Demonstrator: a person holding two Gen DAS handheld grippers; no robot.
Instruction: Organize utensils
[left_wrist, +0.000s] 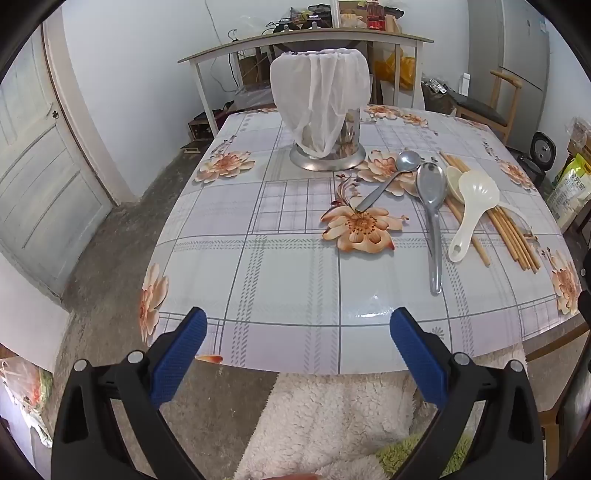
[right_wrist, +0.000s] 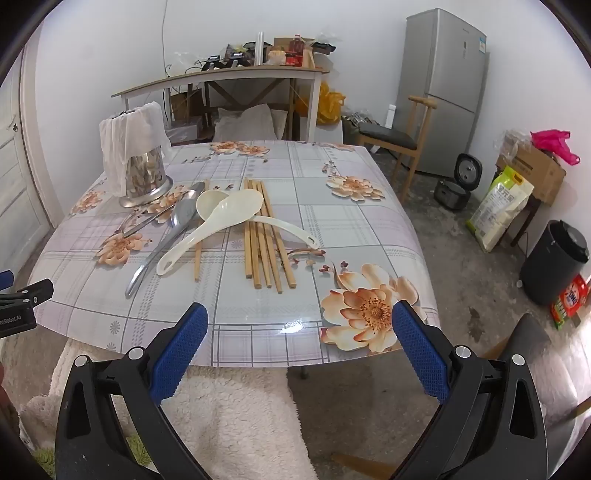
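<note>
A steel utensil holder (left_wrist: 328, 147) draped with a white cloth (left_wrist: 320, 92) stands at the far middle of the floral table; it also shows in the right wrist view (right_wrist: 146, 181). To its right lie a small metal spoon (left_wrist: 391, 177), a long metal spoon (left_wrist: 432, 218), a white plastic rice paddle (left_wrist: 472, 210), a white soup ladle (right_wrist: 255, 219) and several wooden chopsticks (right_wrist: 264, 232). My left gripper (left_wrist: 297, 328) is open and empty over the table's near edge. My right gripper (right_wrist: 299, 325) is open and empty over the near edge, in front of the chopsticks.
The table (right_wrist: 258, 325) has a glossy floral cover. A fluffy white seat cover (left_wrist: 332, 417) lies below the near edge. A wooden chair (right_wrist: 395, 136), fridge (right_wrist: 443, 85), bin (right_wrist: 554, 262) and rice cooker (right_wrist: 458, 184) stand to the right. A cluttered side table (right_wrist: 221, 77) is behind.
</note>
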